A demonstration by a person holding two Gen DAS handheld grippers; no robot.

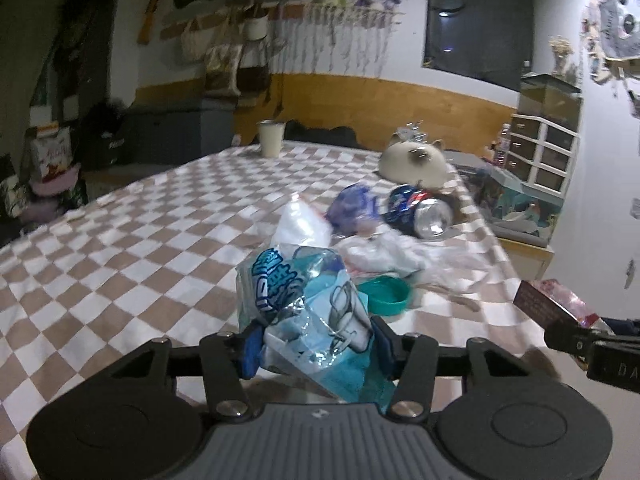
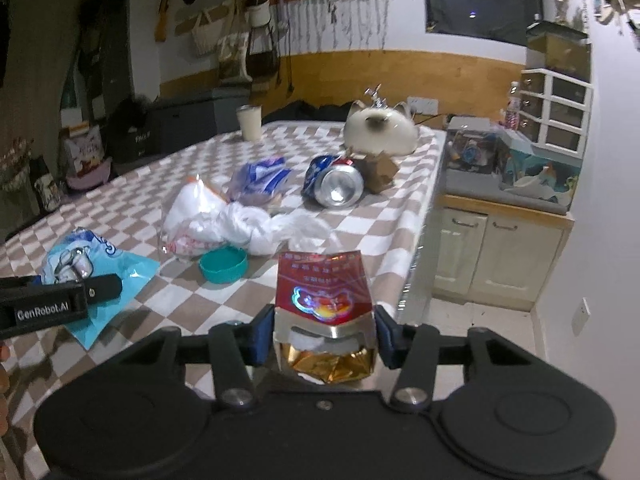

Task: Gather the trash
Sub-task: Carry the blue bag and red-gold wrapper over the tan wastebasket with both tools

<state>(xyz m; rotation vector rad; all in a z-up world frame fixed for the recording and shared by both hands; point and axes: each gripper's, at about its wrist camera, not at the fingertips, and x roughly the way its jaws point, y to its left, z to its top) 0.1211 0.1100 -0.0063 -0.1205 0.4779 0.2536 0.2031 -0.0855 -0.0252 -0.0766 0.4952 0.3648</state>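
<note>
The blue wrapper (image 1: 362,204) beside the can (image 1: 420,210) is motion-blurred.

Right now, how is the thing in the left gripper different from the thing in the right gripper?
The left gripper pinches a crinkly blue plastic wrapper with cartoon print; the right gripper pinches a stiff red cigarette pack, torn open with gold foil showing. The wrapper is soft and partly see-through; the pack is boxy cardboard. Both are trash, each clamped between blue pads above the checkered tablecloth.
</note>
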